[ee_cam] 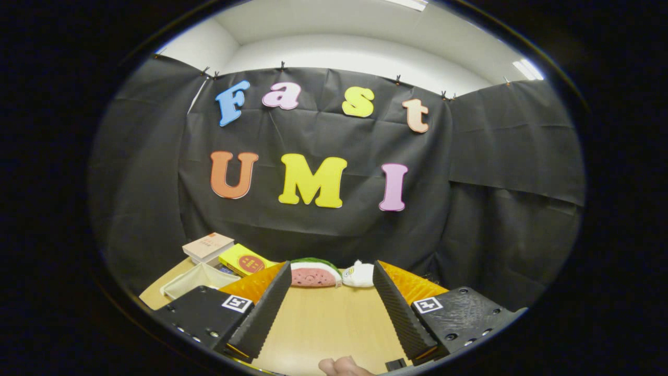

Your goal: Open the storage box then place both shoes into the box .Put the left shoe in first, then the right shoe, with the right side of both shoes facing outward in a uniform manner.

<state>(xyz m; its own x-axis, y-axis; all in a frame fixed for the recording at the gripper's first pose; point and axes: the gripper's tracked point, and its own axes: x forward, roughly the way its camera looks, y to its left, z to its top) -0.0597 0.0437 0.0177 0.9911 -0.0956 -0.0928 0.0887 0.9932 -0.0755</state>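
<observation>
fingers (330, 271) spread wide, empty, over bare table (323, 324); watermelon toy (314, 274) beyond

Watermelon toy (315, 273) & white plush (360, 274) on table (323, 318); books (209, 246) nearby.

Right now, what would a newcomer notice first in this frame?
The gripper stands open, its two ridged black fingers spread wide over bare wooden table, nothing between them. Just beyond the fingertips a watermelon-slice toy lies beside a small white plush. Beyond the left finger sit an open cream tray, a yellow book and a tan book.
</observation>
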